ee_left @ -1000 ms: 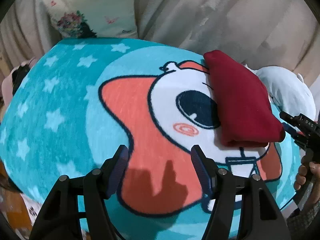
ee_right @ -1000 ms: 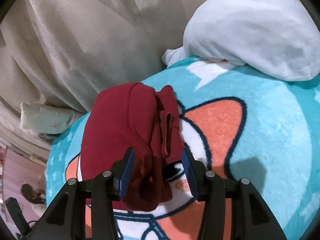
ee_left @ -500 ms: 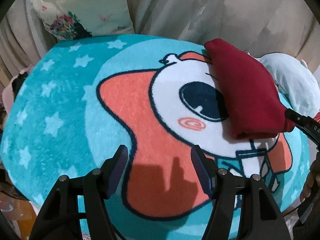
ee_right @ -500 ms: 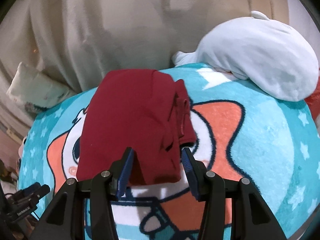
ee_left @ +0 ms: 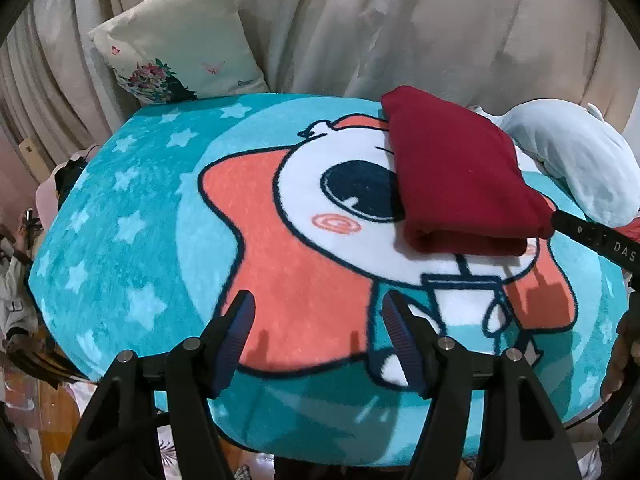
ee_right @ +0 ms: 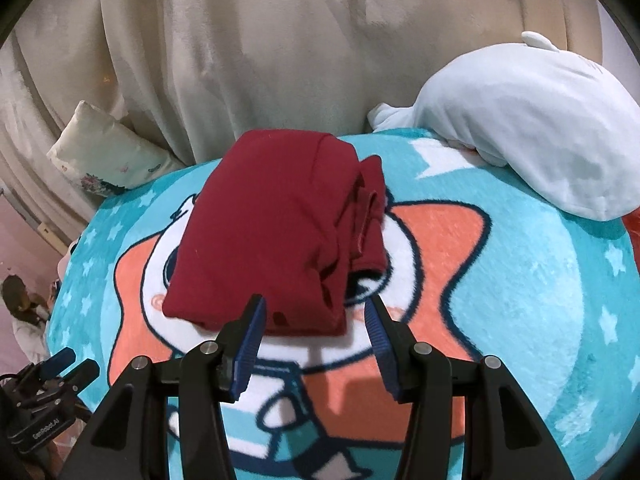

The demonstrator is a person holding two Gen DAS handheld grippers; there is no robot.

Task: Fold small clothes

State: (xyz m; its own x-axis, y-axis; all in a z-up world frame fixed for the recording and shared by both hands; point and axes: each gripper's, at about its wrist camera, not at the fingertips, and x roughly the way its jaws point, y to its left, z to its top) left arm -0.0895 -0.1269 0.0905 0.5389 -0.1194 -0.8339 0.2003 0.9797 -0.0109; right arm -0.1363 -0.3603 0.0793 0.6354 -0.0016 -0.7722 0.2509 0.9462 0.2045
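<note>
A dark red garment (ee_left: 460, 176) lies folded into a thick rectangle on the teal cartoon blanket (ee_left: 132, 208); it also shows in the right wrist view (ee_right: 276, 240), with loose layered edges on its right side. My left gripper (ee_left: 318, 340) is open and empty, held above the blanket's front, well left of the garment. My right gripper (ee_right: 314, 340) is open and empty, just in front of the garment's near edge, not touching it. Part of the right gripper shows at the right edge of the left wrist view (ee_left: 596, 236).
A pale blue plush pillow (ee_right: 528, 128) lies at the blanket's back right. A cream floral cushion (ee_left: 180, 44) leans at the back left. Beige draped fabric (ee_right: 280, 40) rises behind. The blanket's front edge drops off below the grippers.
Both grippers have pulled back and up from the garment. The right gripper's open jaws were around the garment's near edge; they are now clear of it. The garment stays folded in place.
</note>
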